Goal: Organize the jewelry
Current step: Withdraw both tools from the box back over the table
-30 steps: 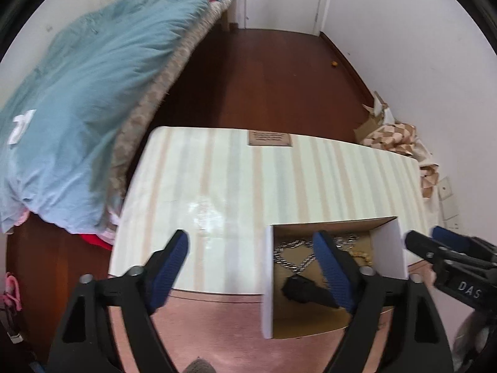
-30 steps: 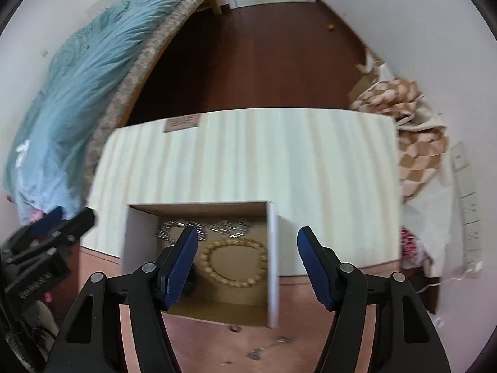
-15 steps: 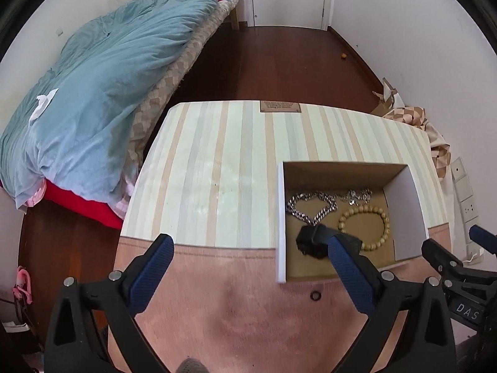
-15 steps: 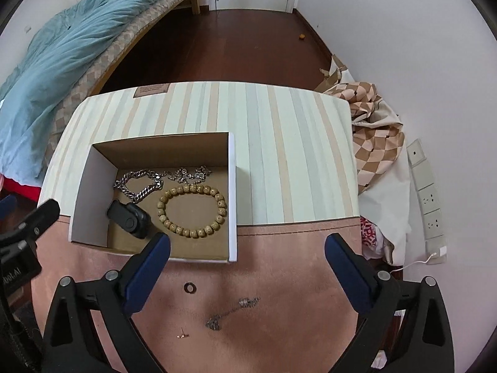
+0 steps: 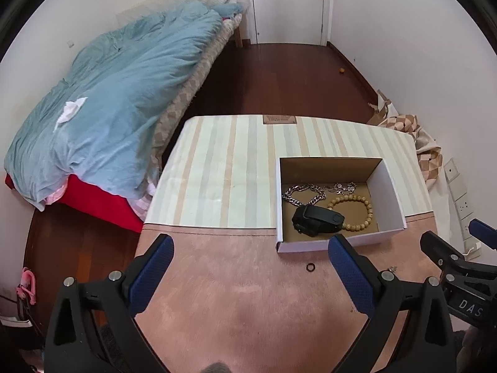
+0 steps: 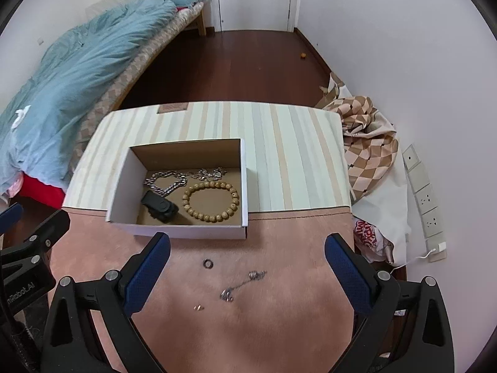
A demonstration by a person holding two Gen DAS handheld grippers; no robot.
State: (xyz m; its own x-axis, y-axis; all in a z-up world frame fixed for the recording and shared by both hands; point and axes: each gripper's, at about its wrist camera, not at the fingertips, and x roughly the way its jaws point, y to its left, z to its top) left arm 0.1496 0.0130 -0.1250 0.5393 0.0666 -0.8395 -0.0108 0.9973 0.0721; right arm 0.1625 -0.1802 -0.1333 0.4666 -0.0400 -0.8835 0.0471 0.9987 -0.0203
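The open white cardboard box [image 6: 183, 186] sits at 11 o'clock in the right wrist view, already holding a tan wooden bead bracelet [image 6: 211, 200], a silver curb-link chain [image 6: 166, 181] and a black clip-shaped item [image 6: 160, 206], presumably gathered there. Loose on the pink suede-like table mat [image 6: 279, 310] lie a small dark ring [image 6: 207, 263], a thin silver pendant chain [image 6: 243, 284] and tiny gold studs [image 6: 197, 307], all near centre. The right gripper [image 6: 247, 273] and left gripper [image 5: 250, 272] hover spread wide and empty, with free mat around the pieces; the box's near wall stands at 12 o'clock.
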